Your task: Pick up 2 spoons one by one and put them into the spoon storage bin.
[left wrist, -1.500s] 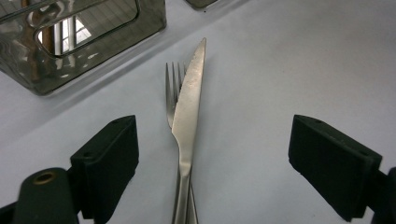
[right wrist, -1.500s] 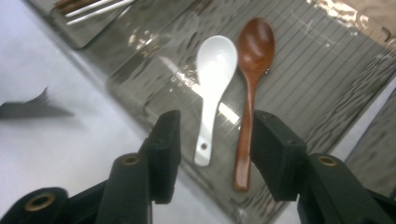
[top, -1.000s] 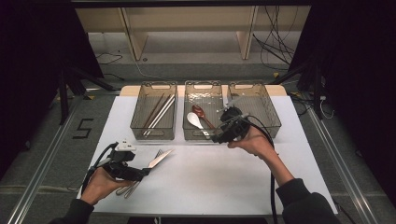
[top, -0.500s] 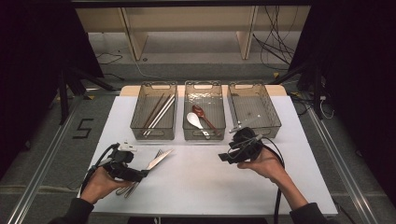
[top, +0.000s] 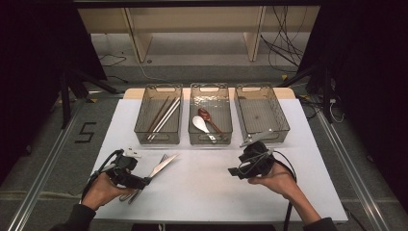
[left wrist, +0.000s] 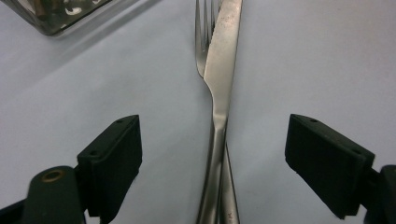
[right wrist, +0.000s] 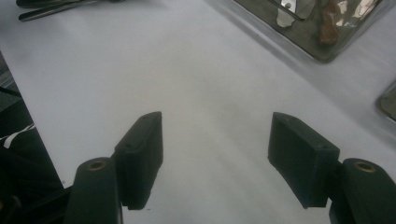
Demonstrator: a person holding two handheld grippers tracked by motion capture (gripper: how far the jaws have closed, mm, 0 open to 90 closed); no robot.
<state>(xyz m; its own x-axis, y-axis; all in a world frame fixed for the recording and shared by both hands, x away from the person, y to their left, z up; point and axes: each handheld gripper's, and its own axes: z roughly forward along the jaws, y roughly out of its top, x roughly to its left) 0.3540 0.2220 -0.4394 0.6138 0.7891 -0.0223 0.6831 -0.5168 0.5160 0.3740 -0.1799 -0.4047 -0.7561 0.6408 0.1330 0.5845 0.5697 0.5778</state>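
A steel knife (left wrist: 223,84) lies across a fork (left wrist: 201,42) on the white table, both pointing away from me. My left gripper (left wrist: 215,140) is open, one jaw on each side of the two handles and neither touching them. From above, the left gripper (top: 143,182) sits at the near left over the knife (top: 164,164) and fork (top: 163,157). My right gripper (top: 235,171) hovers low at the near right, open, pointing left. Nothing lies between the right gripper's (right wrist: 217,149) jaws except bare table.
Three clear bins stand in a row at the back. The left bin (top: 158,139) holds chopsticks (top: 163,117), and the middle bin (top: 210,140) holds a white spoon (top: 199,123) and a brown spoon (top: 208,117). The right bin (top: 262,115) has nothing in it. The table's front edge lies just below both hands.
My right hand has come back from the bins toward the near side and sunk lower over the table. The left hand and the cutlery have stayed put.
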